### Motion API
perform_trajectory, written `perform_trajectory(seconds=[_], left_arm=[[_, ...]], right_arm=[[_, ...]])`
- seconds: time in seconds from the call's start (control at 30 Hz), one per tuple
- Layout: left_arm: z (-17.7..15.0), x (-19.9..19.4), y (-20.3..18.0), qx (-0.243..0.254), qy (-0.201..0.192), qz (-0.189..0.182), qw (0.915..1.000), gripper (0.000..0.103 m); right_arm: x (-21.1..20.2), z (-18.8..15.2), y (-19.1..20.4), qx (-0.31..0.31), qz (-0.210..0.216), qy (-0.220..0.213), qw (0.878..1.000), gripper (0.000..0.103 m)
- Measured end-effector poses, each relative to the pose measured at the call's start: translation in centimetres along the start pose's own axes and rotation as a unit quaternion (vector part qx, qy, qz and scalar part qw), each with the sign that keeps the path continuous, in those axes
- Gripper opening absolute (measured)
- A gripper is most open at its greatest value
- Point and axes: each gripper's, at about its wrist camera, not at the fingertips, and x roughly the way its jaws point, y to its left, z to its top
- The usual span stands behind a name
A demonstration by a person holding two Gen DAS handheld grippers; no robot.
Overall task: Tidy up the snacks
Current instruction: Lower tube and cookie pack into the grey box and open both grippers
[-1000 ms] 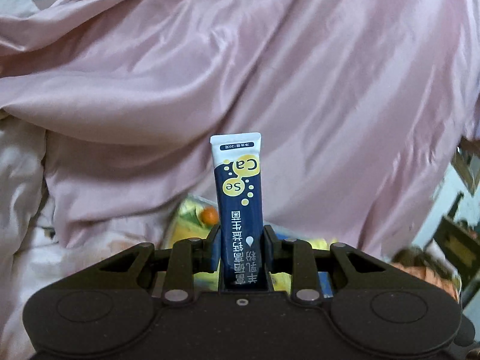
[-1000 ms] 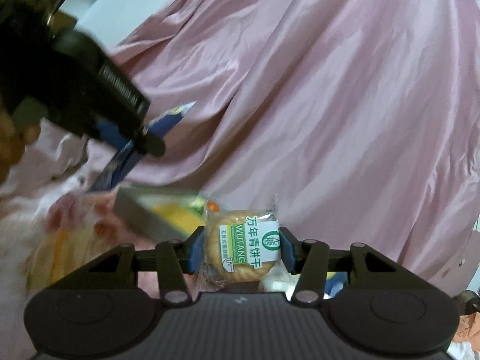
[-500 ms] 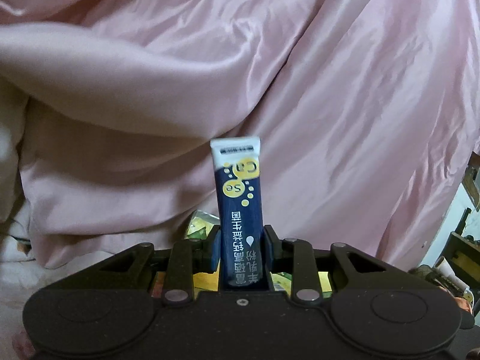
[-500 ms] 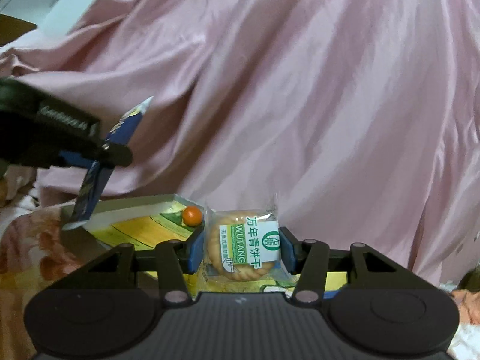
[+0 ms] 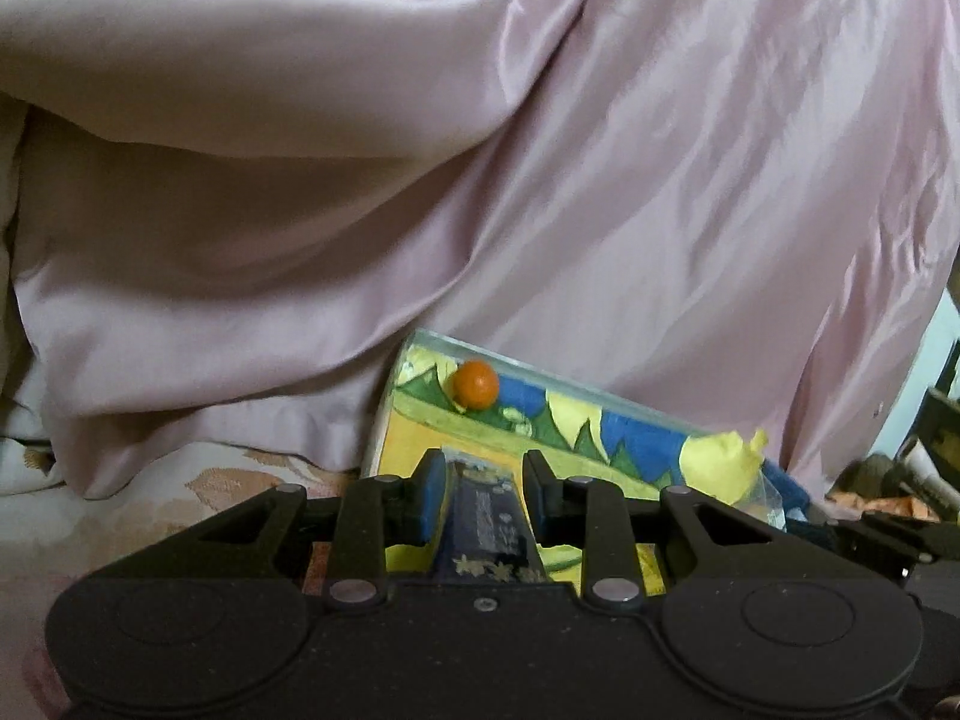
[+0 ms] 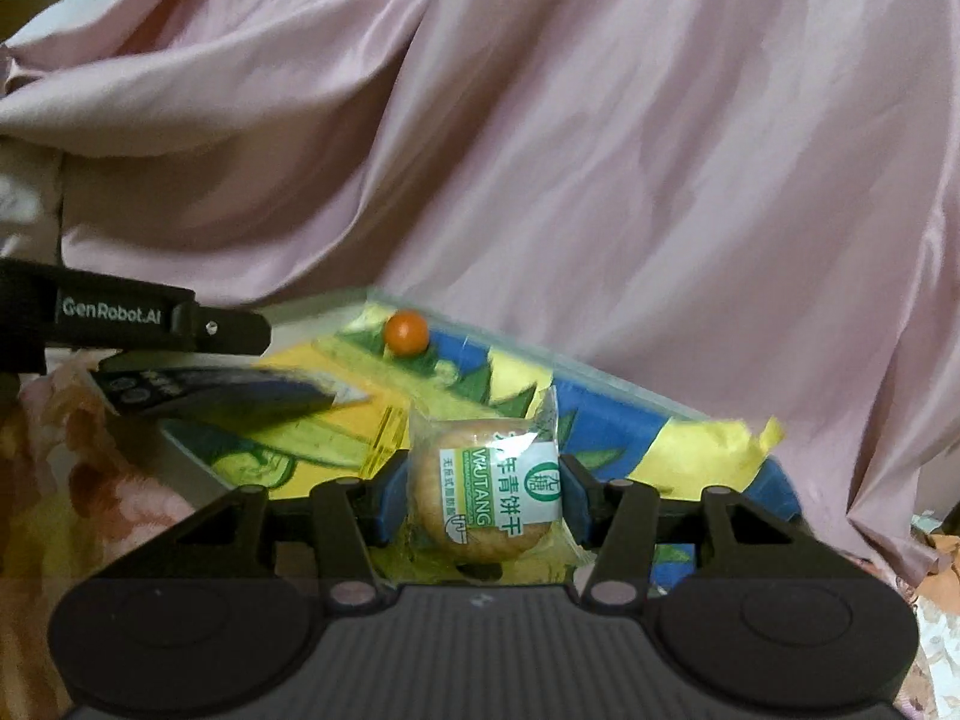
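Note:
A clear box with a yellow, green and blue picture inside lies on the bed; it also shows in the right wrist view. My left gripper is open around a dark blue stick sachet that lies flat below it in the box; the sachet also shows in the right wrist view, under the left gripper. My right gripper is shut on a wrapped round biscuit with a green and white label, held just over the box. A small orange ball sits in the box's far corner.
Pink satin bedding rises behind the box and fills the upper view. A floral sheet lies to the left. Clutter shows at the far right edge.
My left gripper has come down to the box and opened; the stick sachet, held upright before, now lies flat in the box. My right gripper has moved closer over the box with the biscuit.

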Motion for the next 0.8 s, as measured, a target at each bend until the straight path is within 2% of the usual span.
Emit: perform_trajectory(seconds=[0.13, 0.47, 0.5, 0.6, 0.7, 0.73, 0.77, 0.8], left_arm=[[-0.3, 0.0, -0.9, 0.015, 0.016, 0.015, 0.9996, 0.03], [-0.7, -0.6, -1.3, 0.033, 0.039, 0.03, 0.9982, 0.032], [-0.6, -0.6, -1.5, 0.038, 0.038, 0.031, 0.9981, 0.032], [-0.4, -1.0, -2.1, 0.047, 0.034, 0.032, 0.9978, 0.038], [0.1, -2.2, -2.4, 0.048, 0.023, 0.034, 0.998, 0.051], [0.3, -2.6, -2.5, 0.048, 0.018, 0.037, 0.998, 0.058], [0.5, -3.0, -2.6, 0.047, 0.015, 0.039, 0.998, 0.064], [0.7, -3.5, -2.8, 0.048, 0.01, 0.04, 0.998, 0.066]], right_arm=[[-0.2, -0.5, -0.1, 0.011, 0.023, 0.022, 0.999, 0.056], [0.2, -0.5, 0.2, -0.014, 0.051, 0.063, 0.997, 0.056], [0.0, -0.4, -0.1, -0.007, 0.023, 0.058, 0.998, 0.056], [-0.5, -0.8, -0.1, 0.002, 0.009, 0.038, 0.999, 0.058], [-1.2, -0.8, -0.5, 0.015, -0.009, 0.016, 1.0, 0.066], [-1.4, -0.9, -0.5, 0.021, -0.01, 0.01, 1.0, 0.07], [-1.7, -1.0, -0.5, 0.029, -0.012, 0.005, 1.0, 0.083], [-2.1, -1.0, -0.4, 0.034, -0.013, -0.003, 0.999, 0.087]])
